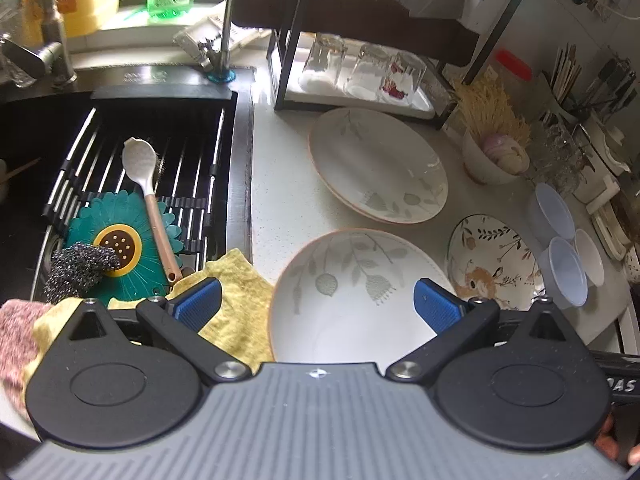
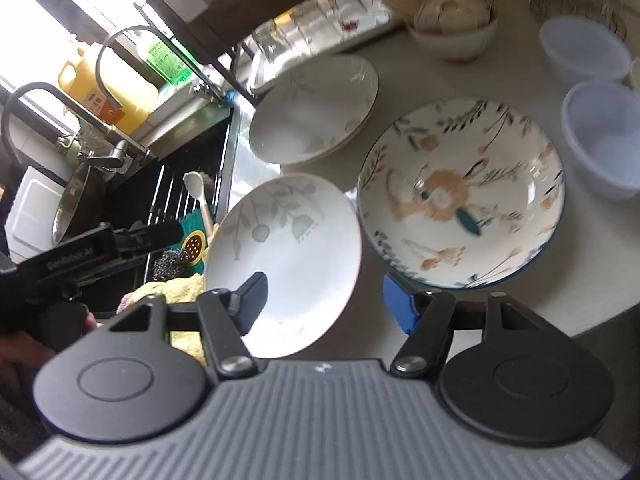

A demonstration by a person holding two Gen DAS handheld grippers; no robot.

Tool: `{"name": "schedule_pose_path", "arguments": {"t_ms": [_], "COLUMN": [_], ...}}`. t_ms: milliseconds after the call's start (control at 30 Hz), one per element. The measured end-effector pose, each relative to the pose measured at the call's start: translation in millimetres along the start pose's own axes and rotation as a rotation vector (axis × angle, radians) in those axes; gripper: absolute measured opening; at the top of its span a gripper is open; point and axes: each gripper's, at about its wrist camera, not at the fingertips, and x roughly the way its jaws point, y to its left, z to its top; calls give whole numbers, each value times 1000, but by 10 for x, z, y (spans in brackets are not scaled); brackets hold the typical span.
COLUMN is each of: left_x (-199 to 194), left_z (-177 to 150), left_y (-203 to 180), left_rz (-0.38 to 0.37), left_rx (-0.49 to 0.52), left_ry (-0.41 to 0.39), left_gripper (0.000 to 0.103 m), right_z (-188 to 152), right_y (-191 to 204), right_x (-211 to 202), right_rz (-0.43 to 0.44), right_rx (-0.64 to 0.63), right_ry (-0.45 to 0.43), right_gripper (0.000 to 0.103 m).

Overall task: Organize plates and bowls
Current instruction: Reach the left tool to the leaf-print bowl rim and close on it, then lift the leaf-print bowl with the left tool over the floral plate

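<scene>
Bare counter (image 1: 280, 184) between sink (image 1: 240, 128) and plates (image 1: 376, 164).

Tongs (image 2: 324, 300) agape over leaf plate (image 2: 288, 256) rim.

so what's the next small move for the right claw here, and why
Probably ease the right claw forward and close on the near rim of the leaf-pattern plate. Its jaws stand open astride that rim, pads not yet pressing. The left claw is open over the same plate too. A matching plate sits behind, likely the stacking spot.
</scene>
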Motion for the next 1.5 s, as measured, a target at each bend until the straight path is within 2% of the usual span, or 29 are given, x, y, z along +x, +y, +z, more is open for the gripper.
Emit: {"name": "schedule_pose_path", "arguments": {"t_ms": [67,133,200,267,333,400,500,667,733,1000,1500], "left_x": [121,245,403,544,688,804,913,975,988,977,791], "left_z": [41,59,57,53,53,54,62,66,77,92,211], "left_y": [86,145,209,252,292,318,338,270,245,221,280], "left_rz": [-21,-38,-54,-62,-66,-69,-83,-86,-77,-64,-64], "left_rx": [3,5,9,14,20,22,22,77,91,119,127], "left_ry": [28,61,94,123,150,173,193,188,191,196,178], "left_gripper": [101,91,86,80,67,60,51,38,28,27,28], "right_z": [-26,-50,-57,-58,-53,-49,-46,-36,-34,4,129], "right_y": [42,51,33,23,15,1,1,8,7,54,143], "right_x": [92,193,294,381,464,516,574,677,714,751,635], "right_rz": [-22,-43,-56,-73,-100,-121,-139,-147,-141,-129,-37], "right_rx": [-2,5,16,16,22,33,31,13,7,-47,-116], "right_ry": [0,-7,-2,-3,5,3,2,15,19,28,22], "right_gripper": [63,62,53,49,41,38,29,22,20,20,20]}}
